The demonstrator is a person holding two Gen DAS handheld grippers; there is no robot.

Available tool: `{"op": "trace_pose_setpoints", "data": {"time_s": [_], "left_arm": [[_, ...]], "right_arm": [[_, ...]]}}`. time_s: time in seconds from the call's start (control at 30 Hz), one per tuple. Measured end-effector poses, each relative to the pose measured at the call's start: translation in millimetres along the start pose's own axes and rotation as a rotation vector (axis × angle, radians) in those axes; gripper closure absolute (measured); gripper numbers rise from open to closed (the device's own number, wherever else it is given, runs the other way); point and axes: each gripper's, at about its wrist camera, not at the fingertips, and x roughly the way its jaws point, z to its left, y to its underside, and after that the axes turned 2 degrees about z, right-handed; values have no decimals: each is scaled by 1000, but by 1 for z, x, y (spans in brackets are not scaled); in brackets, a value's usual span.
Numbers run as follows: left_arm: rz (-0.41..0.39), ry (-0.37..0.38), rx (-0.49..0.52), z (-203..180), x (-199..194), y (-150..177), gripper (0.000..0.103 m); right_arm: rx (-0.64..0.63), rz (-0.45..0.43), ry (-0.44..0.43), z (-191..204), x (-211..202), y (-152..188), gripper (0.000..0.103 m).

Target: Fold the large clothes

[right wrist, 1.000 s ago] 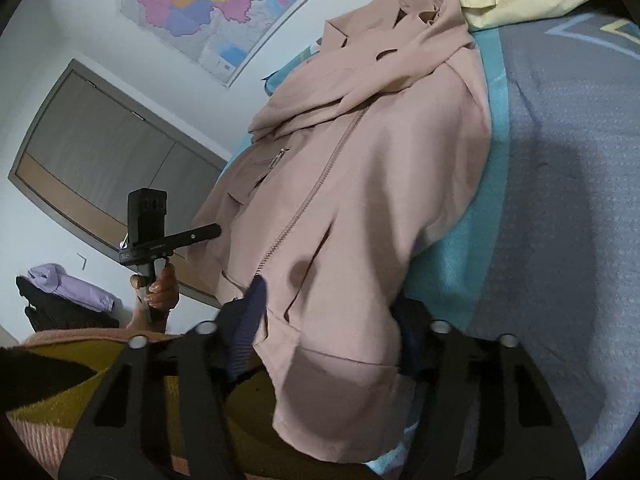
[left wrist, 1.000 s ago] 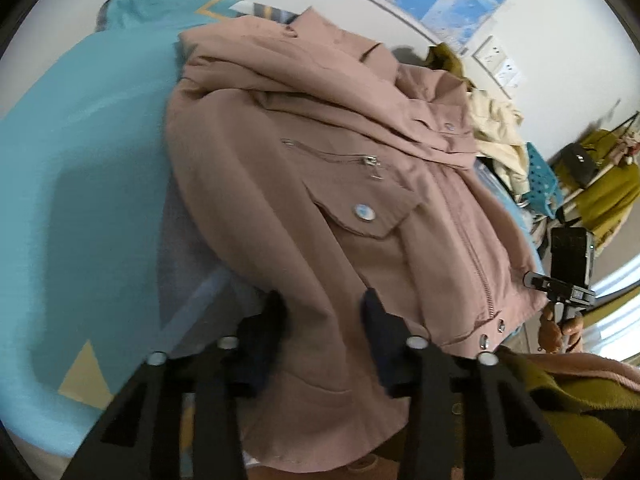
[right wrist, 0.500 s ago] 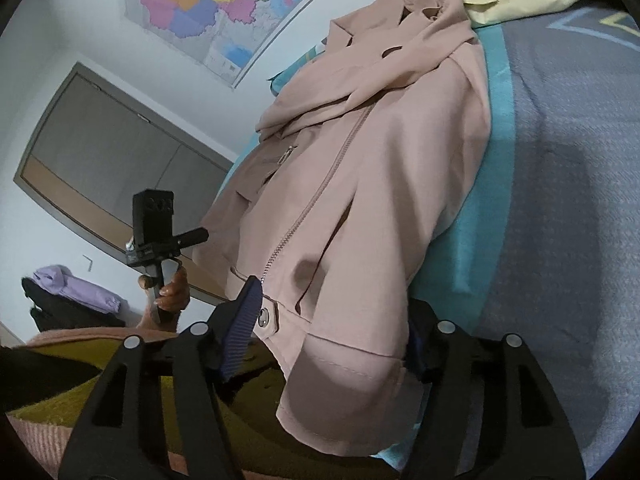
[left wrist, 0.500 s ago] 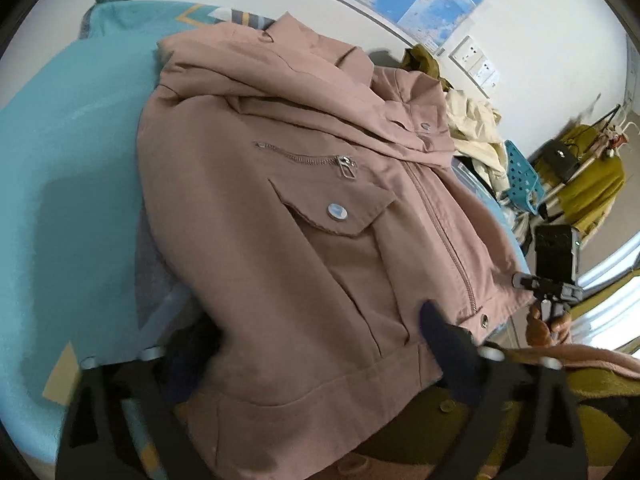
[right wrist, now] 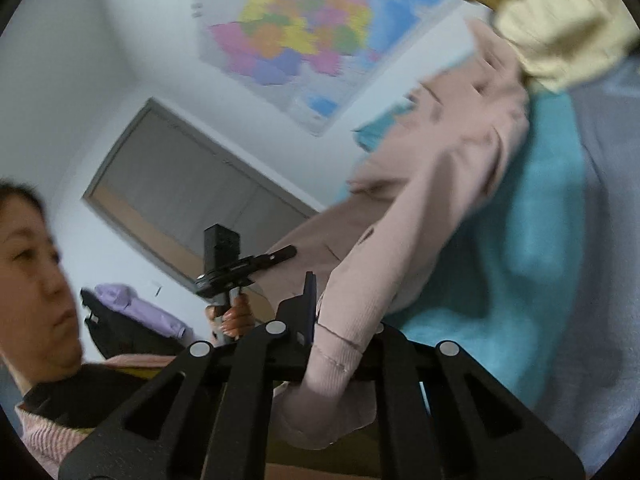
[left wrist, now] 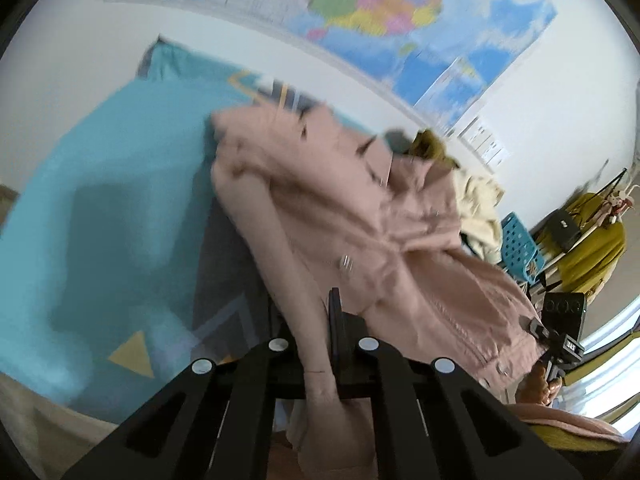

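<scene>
A dusty-pink zip jacket lies on the bed, its collar toward the wall. My left gripper is shut on the jacket's bottom hem and lifts that corner off the bed. In the right wrist view the same jacket stretches away and up from my right gripper, which is shut on the ribbed hem at the other corner. Both lower corners hang raised; the upper part rests on the bed.
The bed has a teal and grey cover with yellow triangles. A cream garment and an olive one lie beyond the jacket. A blue crate stands at right. A map hangs on the wall.
Both grippers went from open around the hem to shut on it. They have lifted the jacket's bottom edge, and the views tilt upward.
</scene>
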Motion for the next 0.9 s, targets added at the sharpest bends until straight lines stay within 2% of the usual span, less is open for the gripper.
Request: {"op": "trace_pose_setpoints", "data": {"time_s": [0.17,0.3,0.4,0.9], "left_arm": [[-26,25,-4,-6,-21,-2,99],[-8,23,-32,-2,-13,-6,99],[5,17,-42,5,-12,-12,99],[5,-67,38,-7,-13,-73,99]], "right_arm": [[18,8,0,5,-3,1,95],[72,-20,13,-7,-9,-4,95],[65,-33,19,-6,-8,-10,95],[12,-91,71,-2,-5,-72,95]]}}
